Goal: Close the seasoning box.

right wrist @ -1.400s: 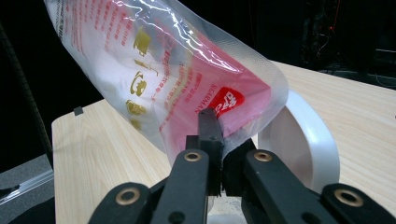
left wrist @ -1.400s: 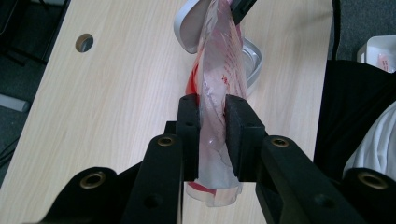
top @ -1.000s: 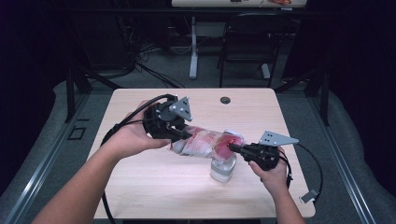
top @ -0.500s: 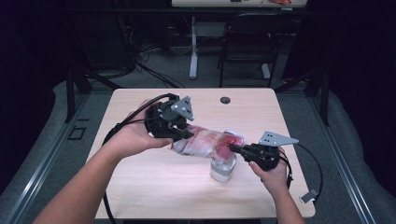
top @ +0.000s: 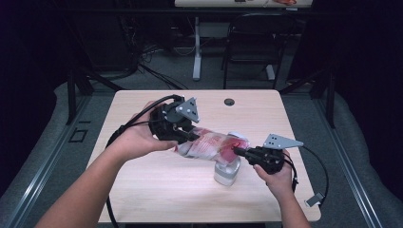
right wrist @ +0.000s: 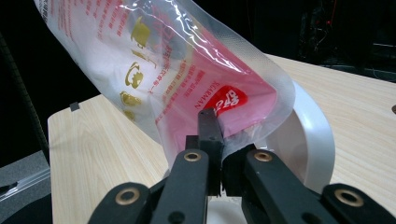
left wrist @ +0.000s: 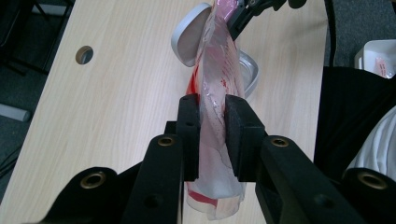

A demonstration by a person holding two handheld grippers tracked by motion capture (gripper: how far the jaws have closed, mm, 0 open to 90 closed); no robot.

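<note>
**Pouch stretched between two grips above an open container**

Dark room, pale wooden desk [top: 142, 190]: near its front right part, a clear plastic pouch [top: 209, 145] with red and gold print hangs in the air, stretched lengthwise between both tools. Just under its right end stands a small white container [top: 226, 172] with a grey hinged lid [left wrist: 189, 35] tipped open.

The left hand-held gripper [left wrist: 212, 135] has its jaws closed on the pouch's flattened end, film pinched flat between the black pads. The right hand-held gripper [right wrist: 215, 154] is closed to a narrow slit on the sealed edge at the other end, just below the pink contents, and that bite looks thin.

Judging the risks from here:

- The right grip catches little more than the seam. A pull or twist could let the slick film slide out, and the pouch would swing down from the left grip and knock the container.
- If the aim is to tear or open the pouch, uneven pulling could split it suddenly, spilling the contents onto the desk rather than into the container.
- The container looks light, with its lid raised. A brush from the sagging pouch or the right jaws may tip it or shove it toward the front edge.
- Cables [top: 317, 164] trail near the desk's right edge and could snag a quick move.
</note>
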